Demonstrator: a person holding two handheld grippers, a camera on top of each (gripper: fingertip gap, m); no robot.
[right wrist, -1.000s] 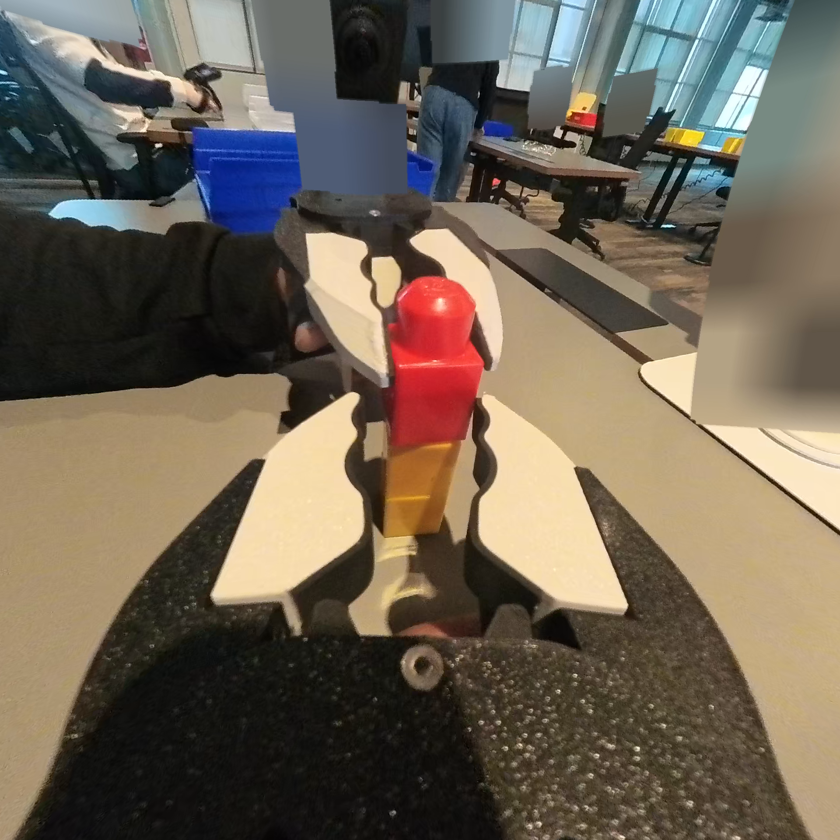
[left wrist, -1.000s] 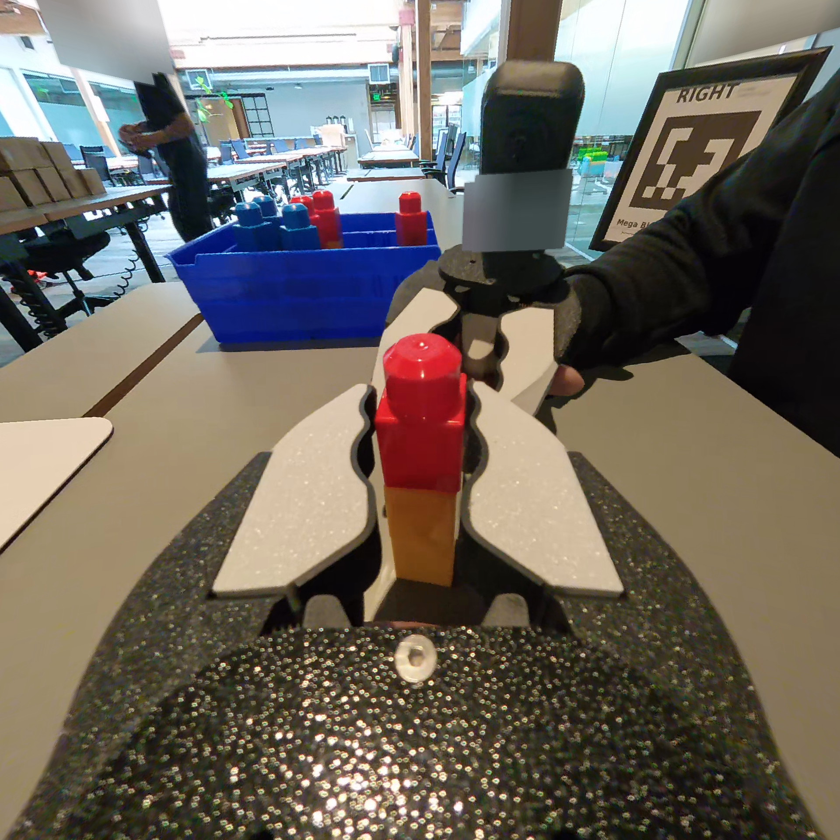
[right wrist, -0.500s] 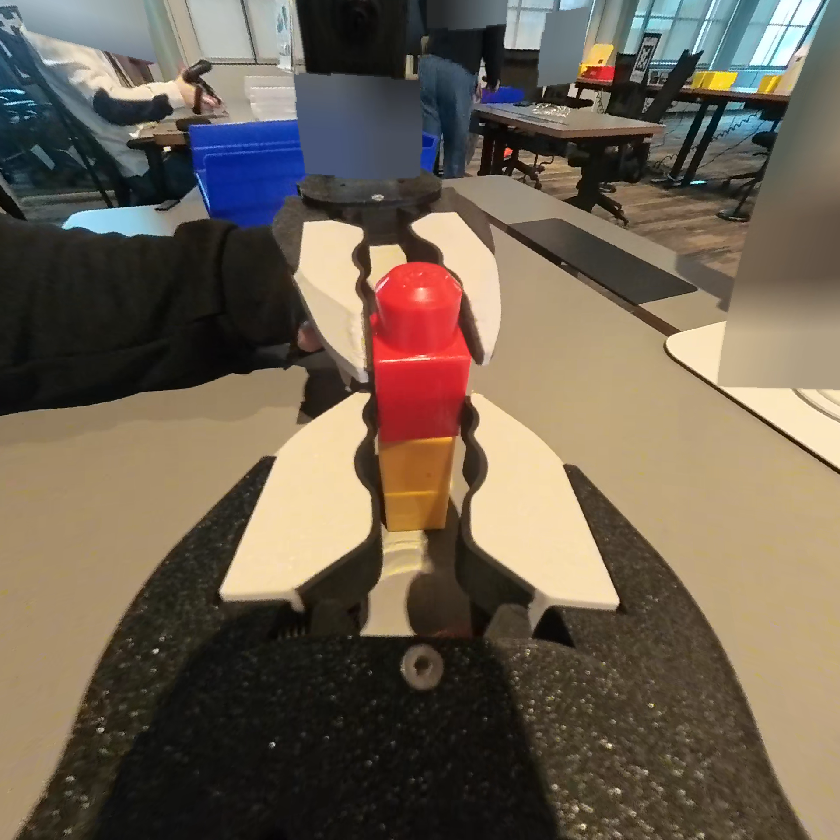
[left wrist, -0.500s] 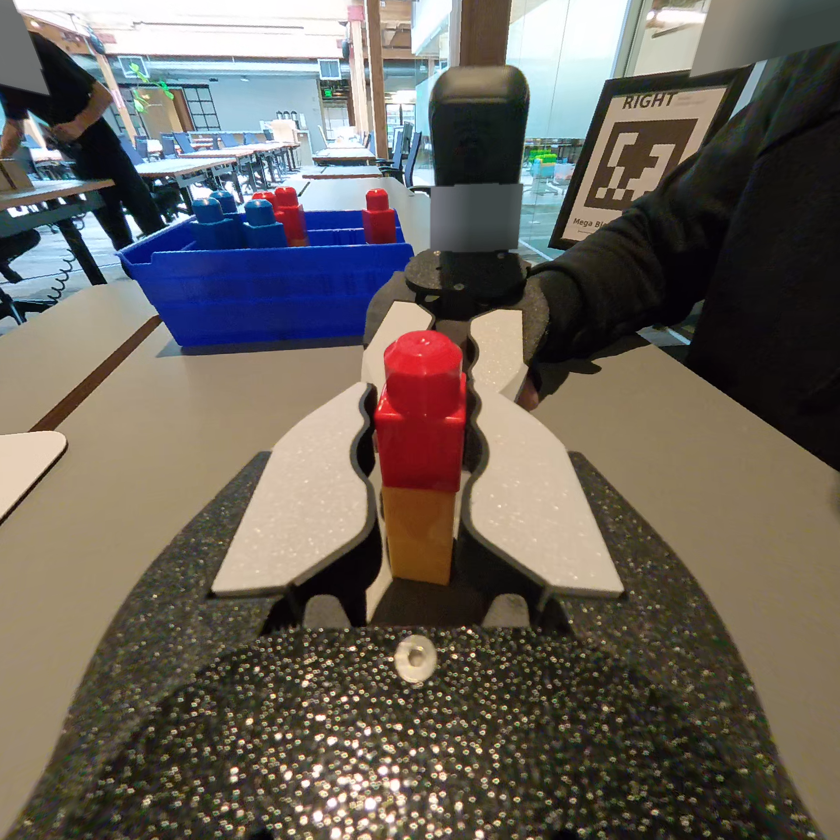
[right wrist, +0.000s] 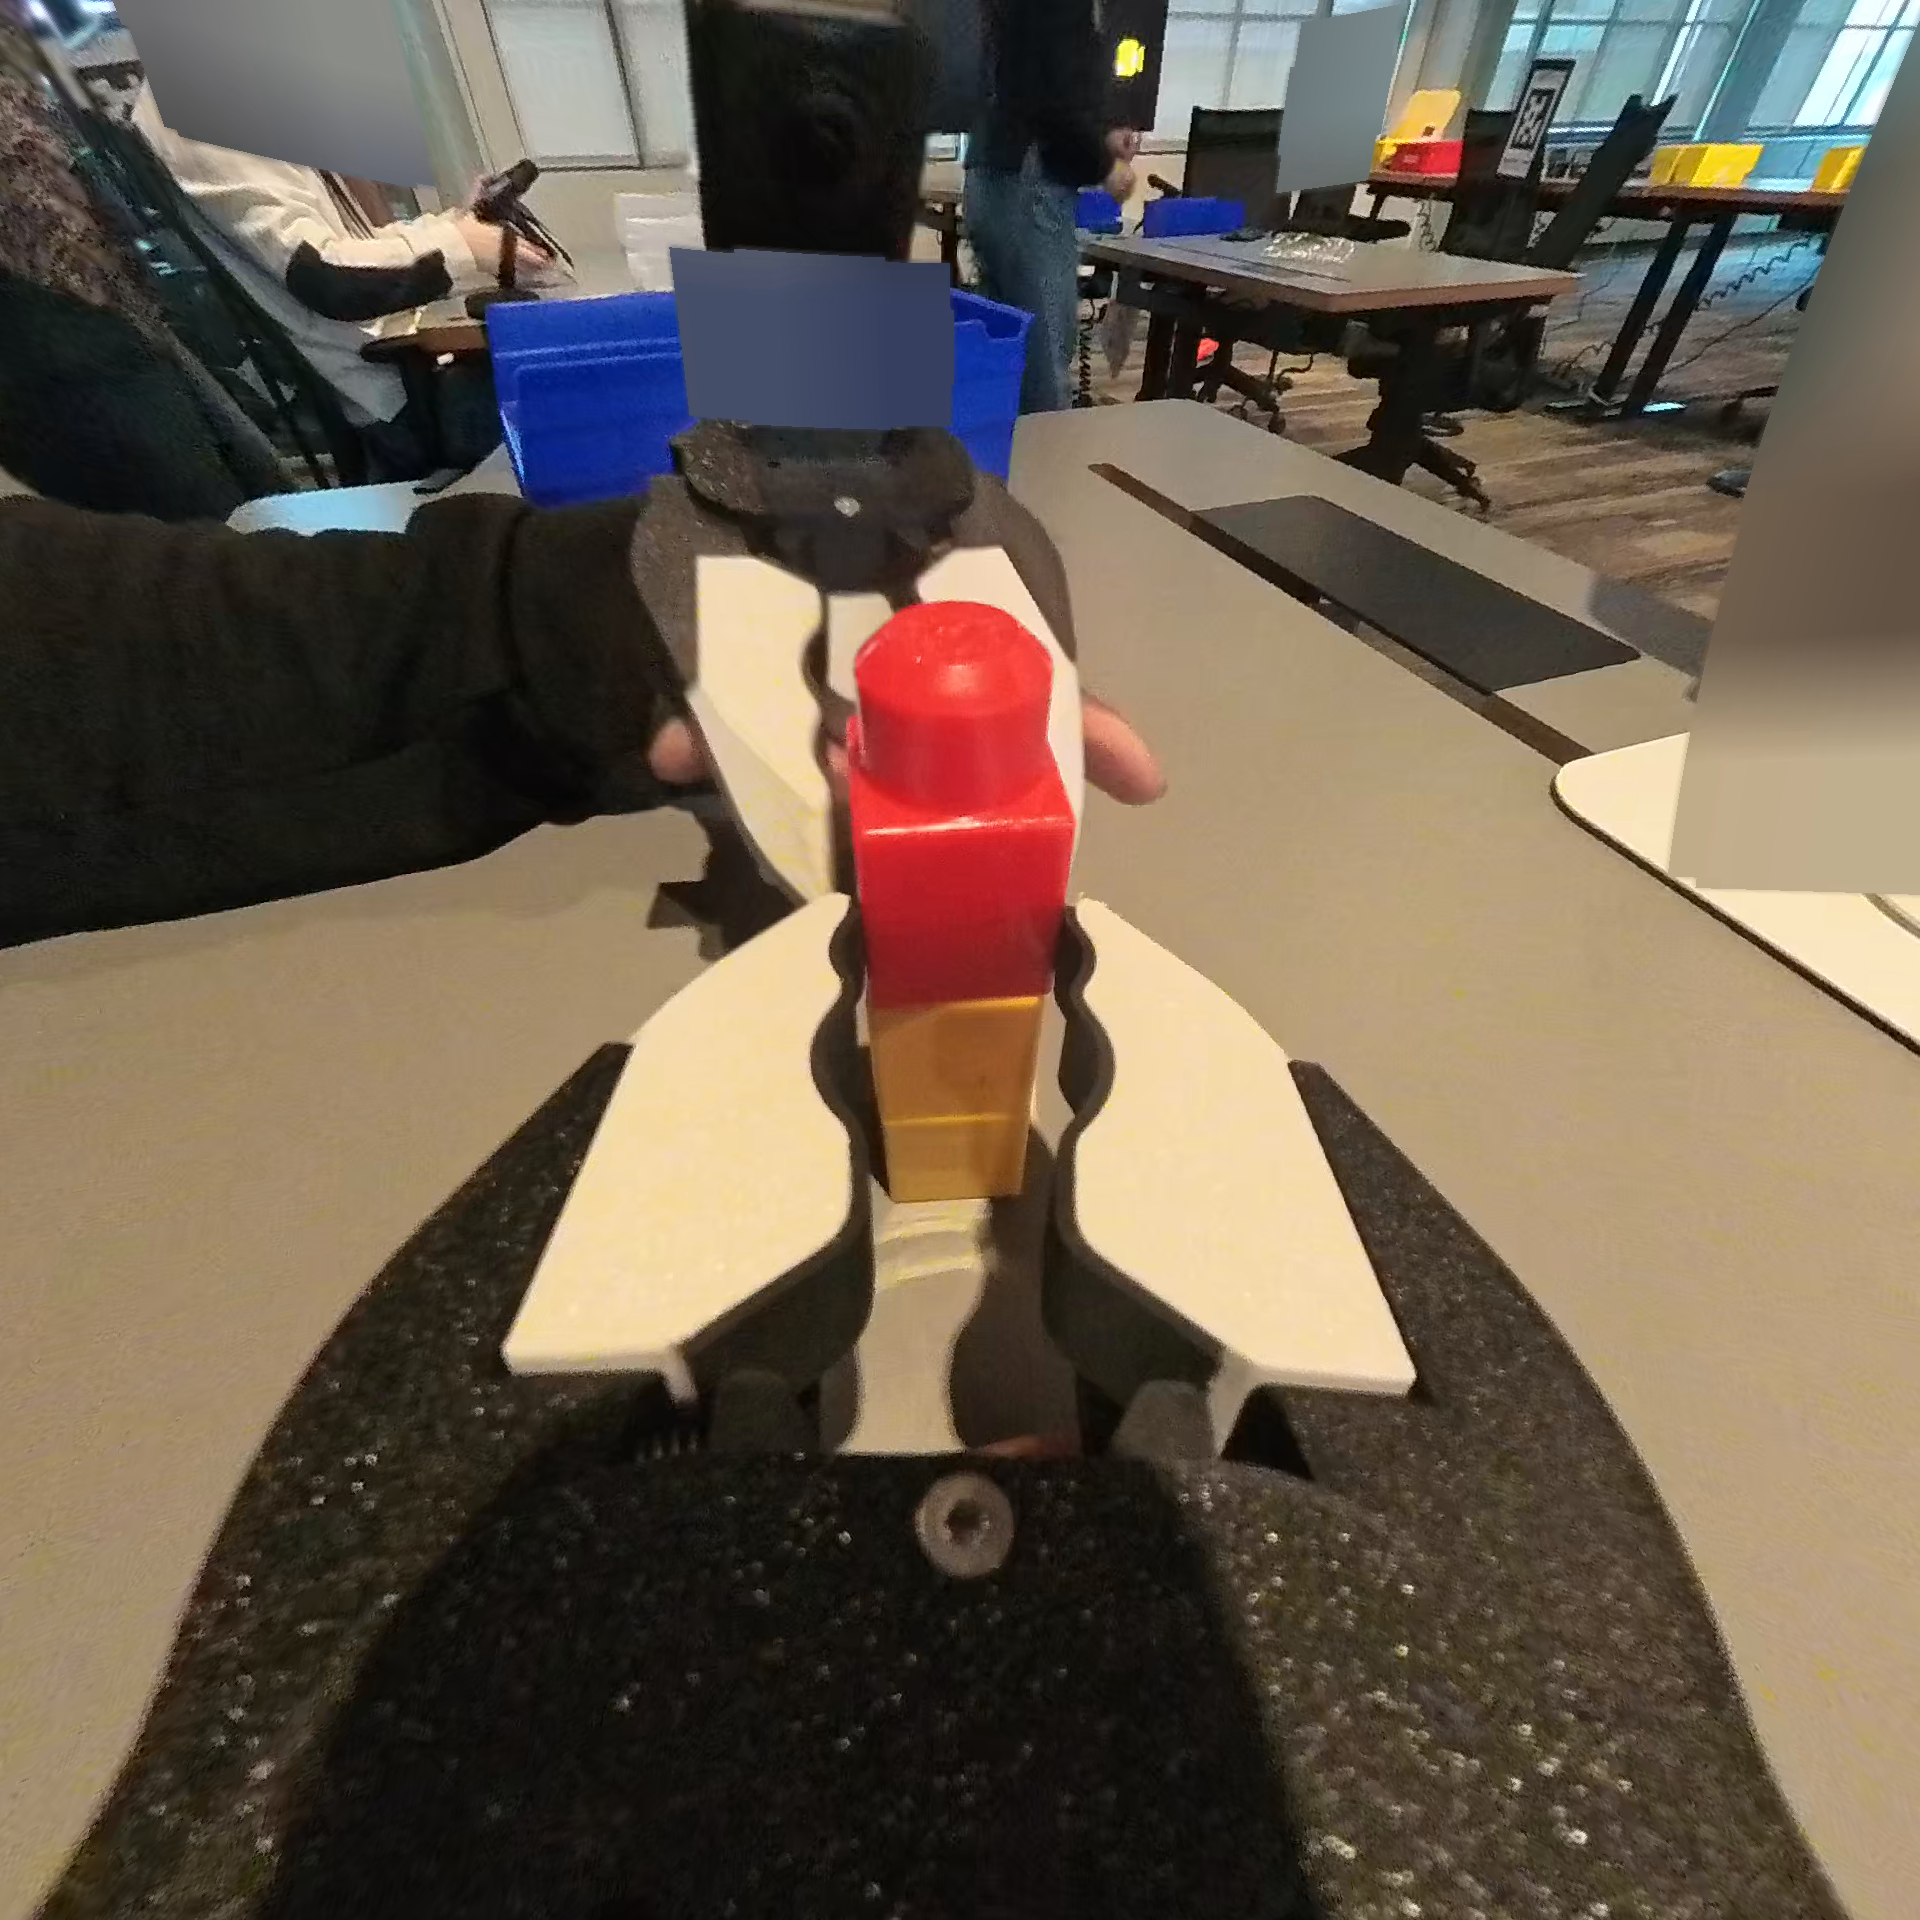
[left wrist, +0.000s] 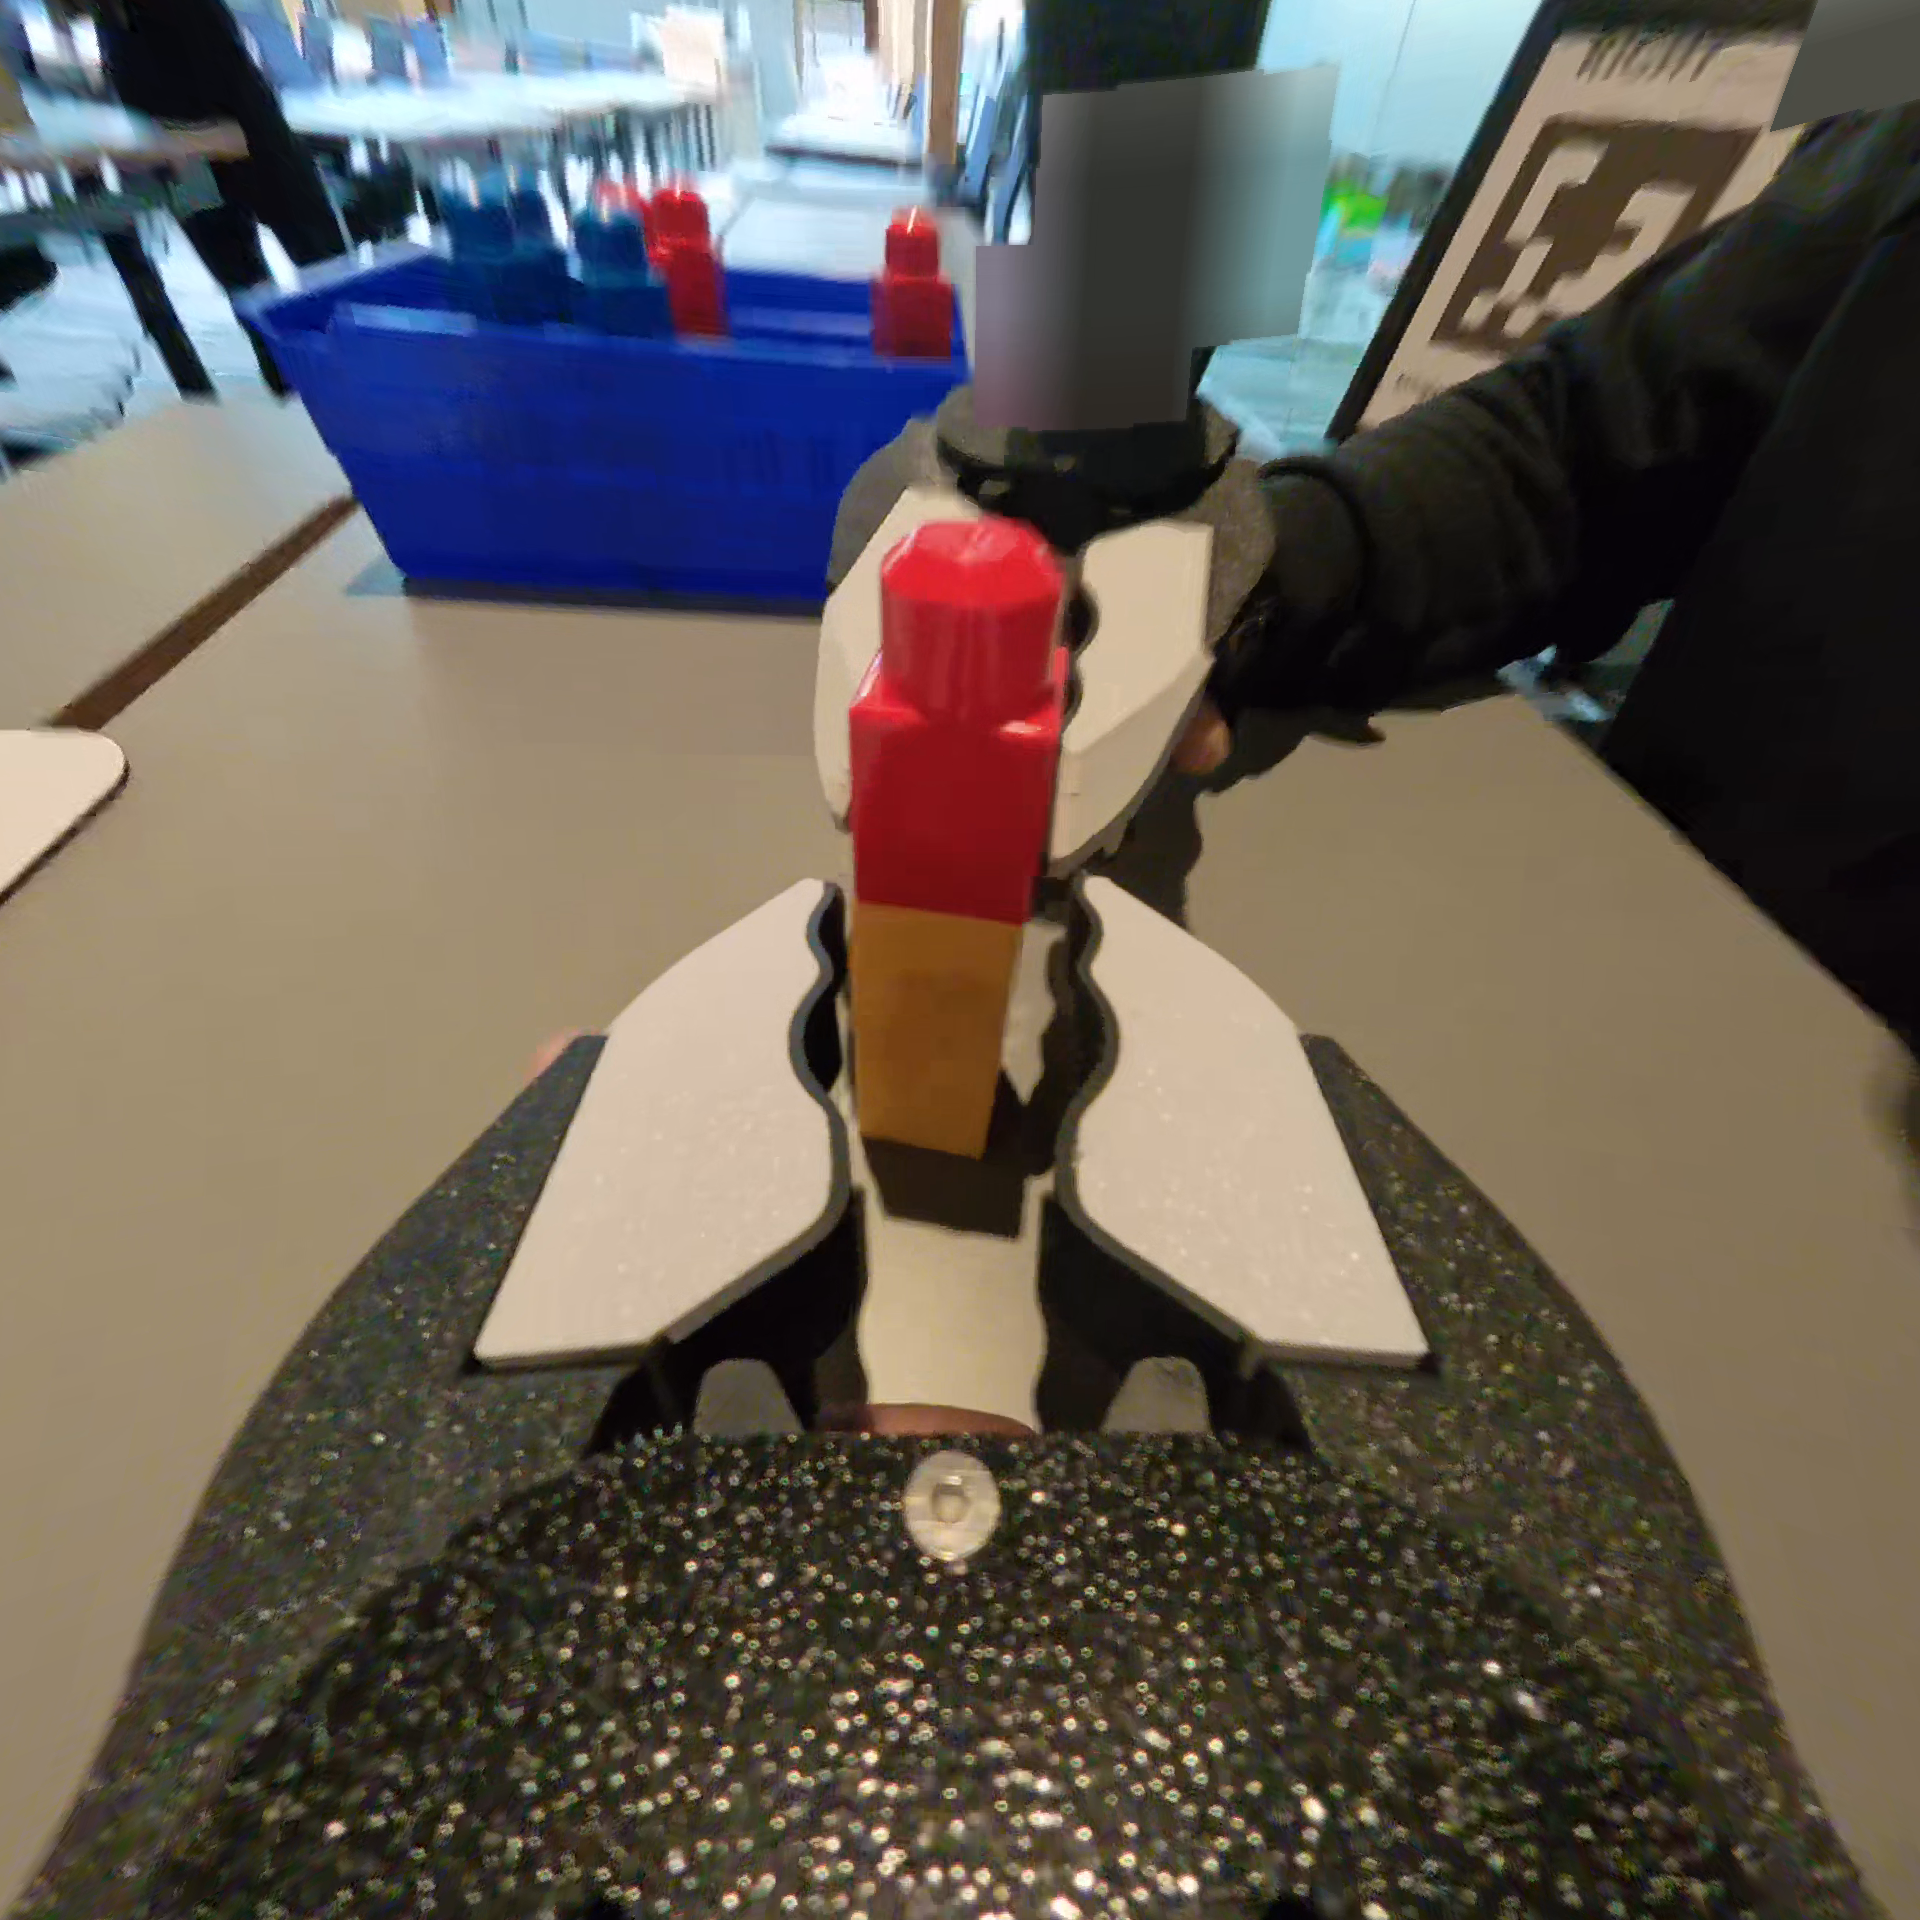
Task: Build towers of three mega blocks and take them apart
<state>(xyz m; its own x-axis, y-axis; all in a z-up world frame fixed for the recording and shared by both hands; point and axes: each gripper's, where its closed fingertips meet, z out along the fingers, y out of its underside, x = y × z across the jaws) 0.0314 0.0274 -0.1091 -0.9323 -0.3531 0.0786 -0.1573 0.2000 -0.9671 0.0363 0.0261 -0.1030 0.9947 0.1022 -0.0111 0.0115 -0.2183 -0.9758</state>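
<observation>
Mega blocks make up a short upright stack on the grey table [left wrist: 416, 831]: a red plastic block with a round stud on top [left wrist: 956, 769] [right wrist: 961, 862] pressed onto a yellow-orange square block [left wrist: 925, 1023] [right wrist: 954, 1096]. The stack stands between my two tongs, which face each other across it. My left gripper [left wrist: 951, 935] has its white fingers [left wrist: 707, 1132] spread on either side of the yellow-orange block, with a gap showing on the right side, so it is not clamped. My right gripper [right wrist: 956, 925] sits closer around the stack, its wavy inner edges just beside the seam between the two blocks; I cannot tell whether it actually presses on them. Behind the stack, each view shows the opposite tong held in a black-sleeved hand [left wrist: 1299, 623] [right wrist: 582, 675]. Farther behind the stack in the left wrist view stands a blue plastic bin [left wrist: 582, 447] holding more red and blue blocks [left wrist: 681, 260], blurred.
</observation>
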